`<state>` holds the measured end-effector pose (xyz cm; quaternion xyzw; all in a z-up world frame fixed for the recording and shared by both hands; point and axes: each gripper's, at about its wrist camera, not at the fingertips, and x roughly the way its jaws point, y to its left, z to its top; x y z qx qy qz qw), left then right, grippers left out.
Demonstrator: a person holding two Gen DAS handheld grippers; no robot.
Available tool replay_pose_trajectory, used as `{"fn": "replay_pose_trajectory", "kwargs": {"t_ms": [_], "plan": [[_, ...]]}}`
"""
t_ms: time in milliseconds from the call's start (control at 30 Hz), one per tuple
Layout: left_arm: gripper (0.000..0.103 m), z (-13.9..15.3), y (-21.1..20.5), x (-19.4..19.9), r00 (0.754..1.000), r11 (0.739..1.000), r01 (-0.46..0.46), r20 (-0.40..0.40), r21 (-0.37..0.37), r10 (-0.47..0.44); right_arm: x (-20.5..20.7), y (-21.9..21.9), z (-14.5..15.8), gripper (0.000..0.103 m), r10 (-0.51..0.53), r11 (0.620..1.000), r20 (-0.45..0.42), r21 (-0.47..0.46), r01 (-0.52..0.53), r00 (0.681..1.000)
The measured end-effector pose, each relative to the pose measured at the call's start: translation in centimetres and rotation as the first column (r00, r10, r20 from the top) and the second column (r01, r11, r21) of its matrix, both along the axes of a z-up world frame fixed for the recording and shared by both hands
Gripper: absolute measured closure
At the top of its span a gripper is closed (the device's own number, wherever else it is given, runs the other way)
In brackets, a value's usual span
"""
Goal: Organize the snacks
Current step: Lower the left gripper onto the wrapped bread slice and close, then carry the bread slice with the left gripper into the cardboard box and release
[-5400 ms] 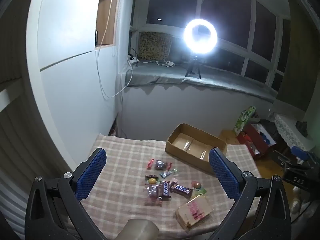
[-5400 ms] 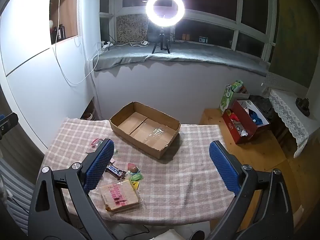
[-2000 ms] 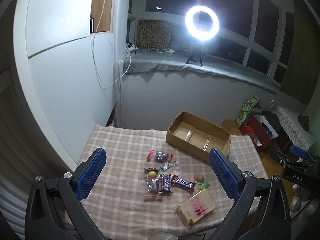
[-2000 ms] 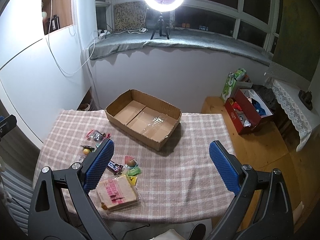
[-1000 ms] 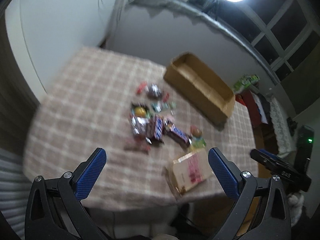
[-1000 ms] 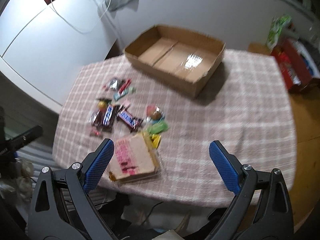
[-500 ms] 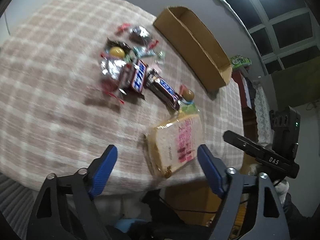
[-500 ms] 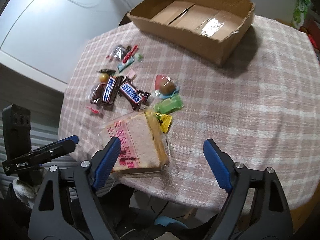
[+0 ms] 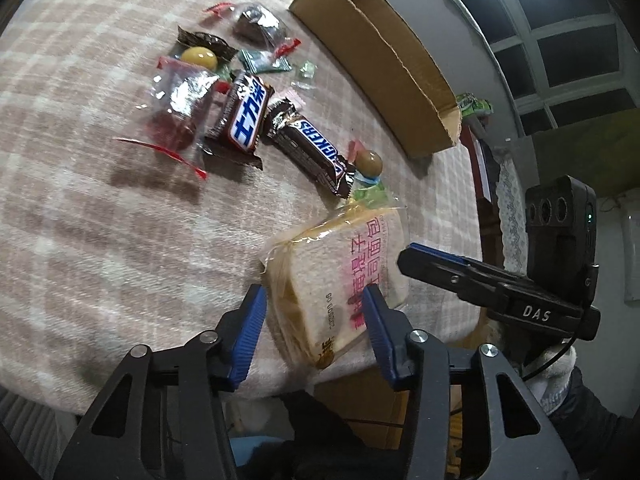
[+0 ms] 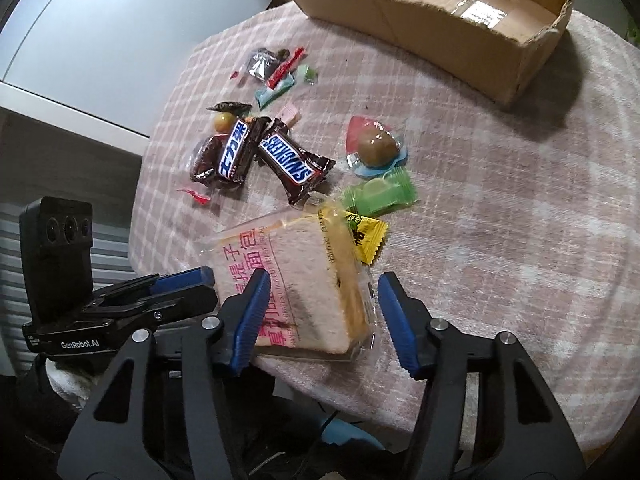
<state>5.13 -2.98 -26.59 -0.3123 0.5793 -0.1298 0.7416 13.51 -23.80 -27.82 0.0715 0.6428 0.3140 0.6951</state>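
On the bench (image 10: 500,240), the cardboard box (image 10: 440,12) waits empty. Both your tongs have dropped from high overhead and narrowed: left tongs (image 9: 310,320) and right tongs (image 10: 320,304) each straddle the wrapped bread (image 10: 296,284), part-open, gripping nothing yet. Bread likely goes first.

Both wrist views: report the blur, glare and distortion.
Left wrist view: fisheye bends the long brown cardboard box; the plaid tablecloth smears near the edges. Right wrist view: glare on the box's taped floor; the wrapped bread slice looks slightly motion-blurred.
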Motion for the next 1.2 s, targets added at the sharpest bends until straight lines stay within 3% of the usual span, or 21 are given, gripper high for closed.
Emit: {"fn": "replay_pose_trajectory", "kwargs": {"t_ms": [100, 667, 933, 1200], "plan": [[0.056, -0.3, -0.4, 0.2, 1.000, 1.000, 0.011, -0.006, 0.002, -0.011, -0.2, 0.4, -0.4, 0.051, 0.021, 1.000, -0.015, 0.006, -0.021, 1.000], [0.057, 1.1, -1.5, 1.1, 0.997, 0.993, 0.051, 0.051, 0.104, -0.057, -0.8, 1.1, 0.2, 0.056, 0.035, 0.999, 0.013, -0.016, -0.035, 0.999], [0.057, 3.8, -1.8, 2.6, 0.991, 0.992, 0.046, 0.116, 0.117, -0.060, 0.4, 0.5, 3.2, 0.057, -0.010, 1.000, 0.067, 0.012, 0.009, 0.998], [0.057, 7.2, -2.7, 6.6, 0.972, 0.991, 0.055, 0.218, 0.124, -0.081, 3.4, -0.8, 7.2, 0.057, -0.071, 0.997, 0.141, 0.044, 0.065, 0.987]]}}
